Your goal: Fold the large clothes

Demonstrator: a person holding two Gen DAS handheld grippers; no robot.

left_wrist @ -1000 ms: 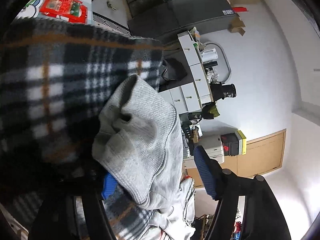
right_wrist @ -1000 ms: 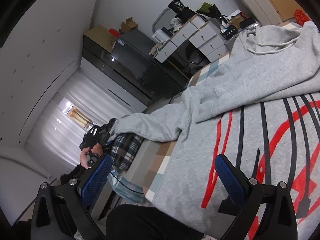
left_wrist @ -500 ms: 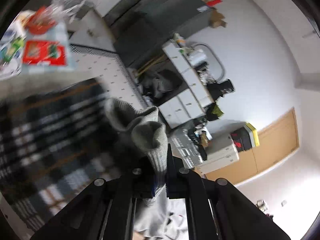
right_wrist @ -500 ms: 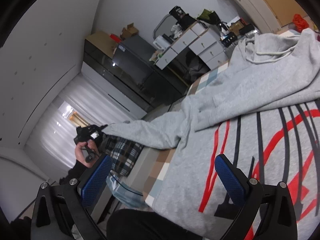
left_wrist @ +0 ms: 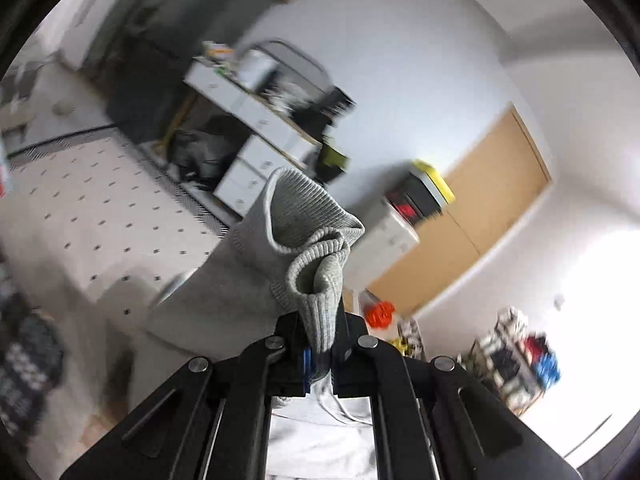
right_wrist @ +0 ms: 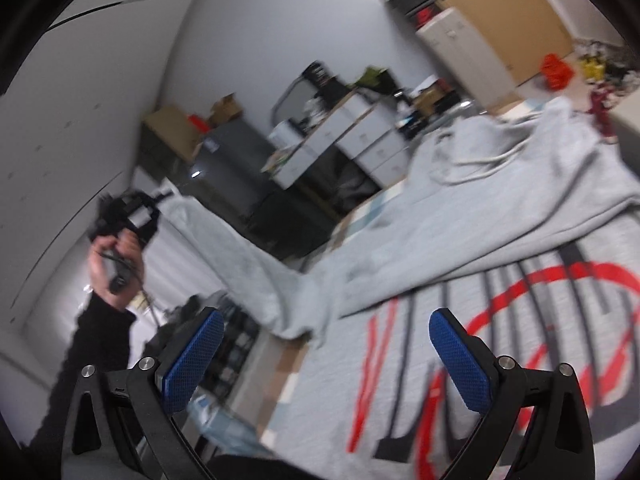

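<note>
Two grippers in view. Left gripper (left_wrist: 320, 354) raised, clamped on the ribbed cuff (left_wrist: 316, 280) just ahead of its pads, held by a hand (right_wrist: 116, 268) in a dark sleeve (right_wrist: 96, 344). Open a second ago with the cuff between the jaws; since lifted clear of the plaid blanket. Right gripper (right_wrist: 324, 360) spread wide, empty, low over the hoodie (right_wrist: 460, 216) spread ahead.

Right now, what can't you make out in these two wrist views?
- Left wrist view: the ribbed grey sweatshirt cuff covers the left gripper pads; the sleeve below is hidden behind black fingers.
- Right wrist view: motion blur smears the red-and-black print; its design is unreadable.
- Both views: white drawer unit clutter too blurred.
</note>
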